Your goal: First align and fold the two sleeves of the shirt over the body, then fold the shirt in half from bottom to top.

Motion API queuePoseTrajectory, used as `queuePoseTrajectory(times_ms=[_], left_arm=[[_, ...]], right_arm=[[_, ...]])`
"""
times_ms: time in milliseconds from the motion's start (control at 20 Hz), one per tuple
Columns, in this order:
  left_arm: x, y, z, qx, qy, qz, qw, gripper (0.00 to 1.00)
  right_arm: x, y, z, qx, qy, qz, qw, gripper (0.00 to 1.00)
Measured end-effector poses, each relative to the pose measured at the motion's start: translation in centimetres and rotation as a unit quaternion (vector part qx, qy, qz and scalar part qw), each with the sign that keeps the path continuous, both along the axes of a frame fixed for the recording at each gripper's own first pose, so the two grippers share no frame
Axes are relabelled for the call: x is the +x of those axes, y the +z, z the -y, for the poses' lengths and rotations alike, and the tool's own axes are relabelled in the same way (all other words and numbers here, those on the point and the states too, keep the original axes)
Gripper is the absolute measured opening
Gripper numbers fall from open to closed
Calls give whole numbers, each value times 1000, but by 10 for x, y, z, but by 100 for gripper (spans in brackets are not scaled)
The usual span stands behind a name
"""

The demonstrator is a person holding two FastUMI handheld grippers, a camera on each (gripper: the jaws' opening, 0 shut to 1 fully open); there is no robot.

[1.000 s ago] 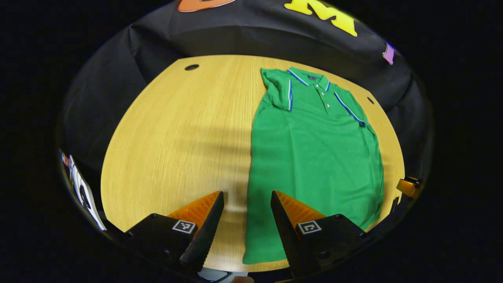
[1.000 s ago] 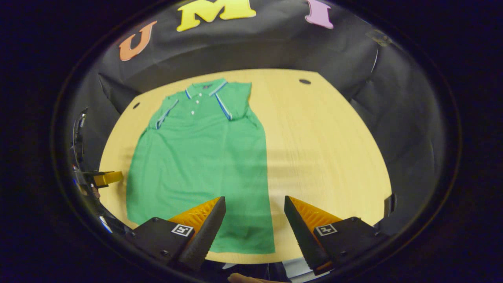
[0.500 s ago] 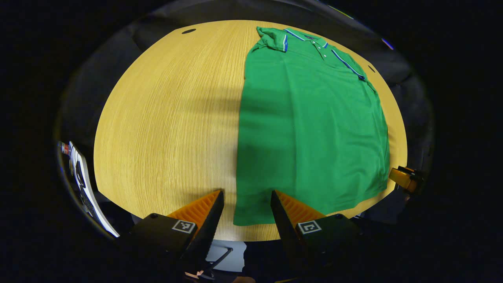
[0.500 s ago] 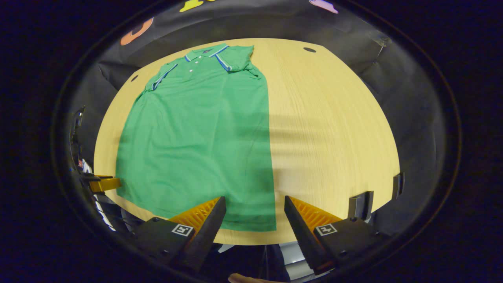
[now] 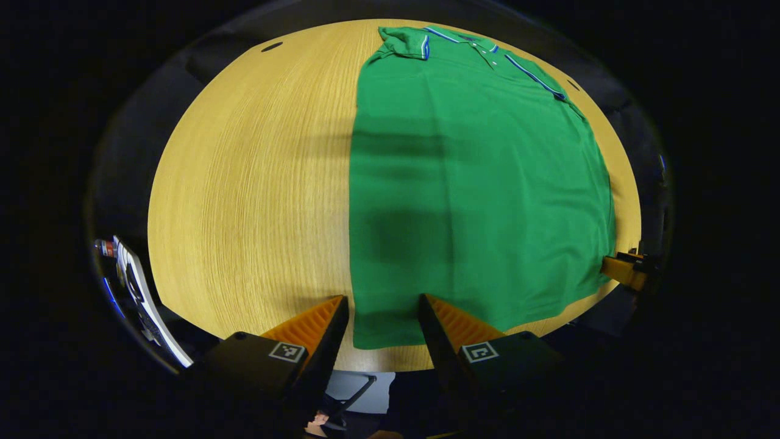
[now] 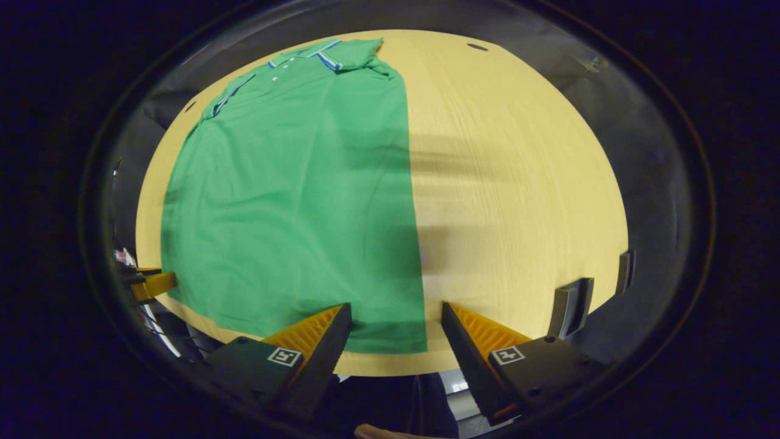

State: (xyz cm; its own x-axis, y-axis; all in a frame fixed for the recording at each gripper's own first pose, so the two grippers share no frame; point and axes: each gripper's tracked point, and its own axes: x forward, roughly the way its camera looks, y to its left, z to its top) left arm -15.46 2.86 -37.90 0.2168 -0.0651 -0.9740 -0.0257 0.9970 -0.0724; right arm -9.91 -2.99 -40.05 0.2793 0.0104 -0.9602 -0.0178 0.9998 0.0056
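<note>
Left gripper view: a green polo shirt (image 5: pixel 475 183) is laid flat on the wooden table (image 5: pixel 244 183), collar at the far edge, hem along the near edge, both sleeves folded in over the body. The left gripper (image 5: pixel 382 317) is held wide apart, nothing pinched, just above the shirt's near hem corner. The right gripper (image 5: pixel 624 271) is spotted by the other hem corner.

Right gripper view: the right gripper is spread wide too, empty, framing its own near hem corner.
</note>
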Motion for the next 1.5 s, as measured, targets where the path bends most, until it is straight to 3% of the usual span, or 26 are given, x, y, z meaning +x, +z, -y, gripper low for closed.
queuePoseTrajectory(times_ms=[450, 800, 850, 900, 950, 1050, 1100, 1200, 1350, 1500], left_arm=[[-1, 0, 1, -5, 0, -50, 999, 79], [2, 1, 4, -5, 18, -48, 999, 77], [2, 0, 6, -5, 15, -51, 999, 72], [1, 0, 7, -5, 8, -56, 998, 77], [0, 0, 8, -6, 2, -58, 998, 65], [3, 1, 9, -7, 3, -55, 998, 54], [5, 1, 10, -8, 5, -54, 998, 41], [3, 1, 12, -15, 4, -52, 999, 28], [4, 2, 14, -16, 17, -41, 999, 4], [4, 2, 15, -2, -2, -29, 1000, 4]], right_arm=[[2, 0, 1, -6, 10, -50, 999, 96], [3, 1, -1, -9, 17, -68, 998, 96], [3, 1, -3, -11, 21, -68, 997, 82], [4, 2, -4, -12, 27, -66, 997, 81], [5, 2, -5, -14, 32, -64, 997, 61], [5, 1, -5, -15, 34, -68, 997, 40], [7, 2, -4, -18, 36, -69, 997, 40], [8, 2, -2, -11, 15, -63, 998, 2], [9, 1, -2, -4, 20, -61, 998, 2], [9, 1, -2, -17, 61, -52, 997, 2]])
